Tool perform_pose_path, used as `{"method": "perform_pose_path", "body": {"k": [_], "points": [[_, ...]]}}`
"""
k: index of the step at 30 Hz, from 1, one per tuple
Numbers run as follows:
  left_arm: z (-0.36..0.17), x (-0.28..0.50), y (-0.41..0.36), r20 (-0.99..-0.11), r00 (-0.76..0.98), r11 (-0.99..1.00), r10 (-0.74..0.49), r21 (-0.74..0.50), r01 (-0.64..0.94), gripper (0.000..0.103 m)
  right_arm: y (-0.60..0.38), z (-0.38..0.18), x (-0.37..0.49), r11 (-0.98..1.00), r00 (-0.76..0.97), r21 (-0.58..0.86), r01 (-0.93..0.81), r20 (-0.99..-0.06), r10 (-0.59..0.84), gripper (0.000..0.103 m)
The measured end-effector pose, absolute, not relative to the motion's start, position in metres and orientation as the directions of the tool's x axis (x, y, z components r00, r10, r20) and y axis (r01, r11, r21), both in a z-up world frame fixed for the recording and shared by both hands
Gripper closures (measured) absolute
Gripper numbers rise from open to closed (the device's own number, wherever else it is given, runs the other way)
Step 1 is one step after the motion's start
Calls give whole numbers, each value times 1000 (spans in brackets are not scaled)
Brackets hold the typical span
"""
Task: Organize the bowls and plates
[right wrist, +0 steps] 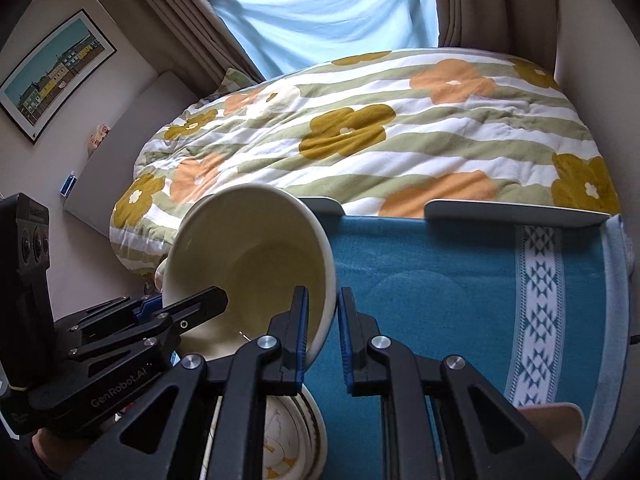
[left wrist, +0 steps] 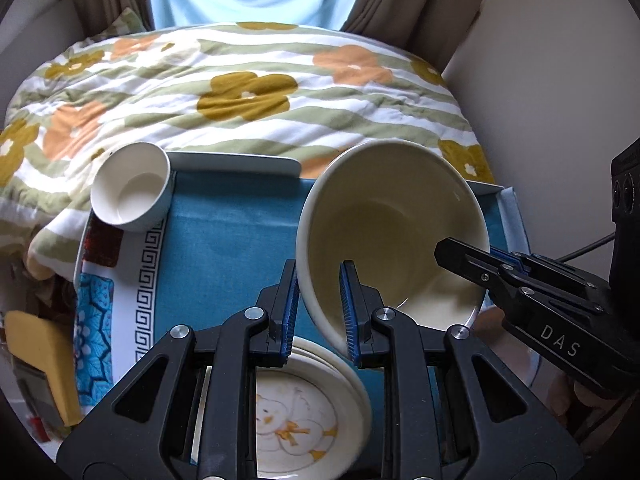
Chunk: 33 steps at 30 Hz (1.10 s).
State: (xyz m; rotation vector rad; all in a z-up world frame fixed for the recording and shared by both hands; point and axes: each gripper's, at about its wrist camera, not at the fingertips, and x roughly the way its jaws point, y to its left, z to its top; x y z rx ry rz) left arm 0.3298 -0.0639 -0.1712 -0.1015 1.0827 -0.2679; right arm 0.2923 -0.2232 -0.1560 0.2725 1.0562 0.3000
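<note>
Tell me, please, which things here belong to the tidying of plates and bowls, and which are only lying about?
Belong to the job:
- large cream bowl, clamped at its rim by the left gripper and the right gripper
- small white bowl
- stack of plates
- tray

Only lying about:
- floral duvet
- framed picture
- curtains

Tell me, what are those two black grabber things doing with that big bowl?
A person is holding a grabber in each hand, and both are pinching the big cream bowl by its rim. The left gripper has one side, the right gripper the opposite side, and the bowl hangs tilted above the blue cloth. A stack of plates with a duck picture sits just below. A small white bowl lies tipped at the far corner.
</note>
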Motion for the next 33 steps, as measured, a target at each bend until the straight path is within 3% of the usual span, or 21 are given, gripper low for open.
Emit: {"method": "perform_pose_path", "body": {"k": [10, 21, 33], "points": [[-164, 254, -156, -848, 431, 949, -309, -242, 204, 85, -313, -142, 215, 938, 485, 335, -94, -807, 337, 90], [-214, 216, -233, -894, 301, 929, -331, -253, 269, 85, -376, -176, 165, 950, 447, 313, -13, -848, 286, 90], [-261, 214, -266, -948, 237, 941, -212, -132, 311, 85, -393, -232, 156, 953, 356, 301, 13, -892, 277, 90]]}}
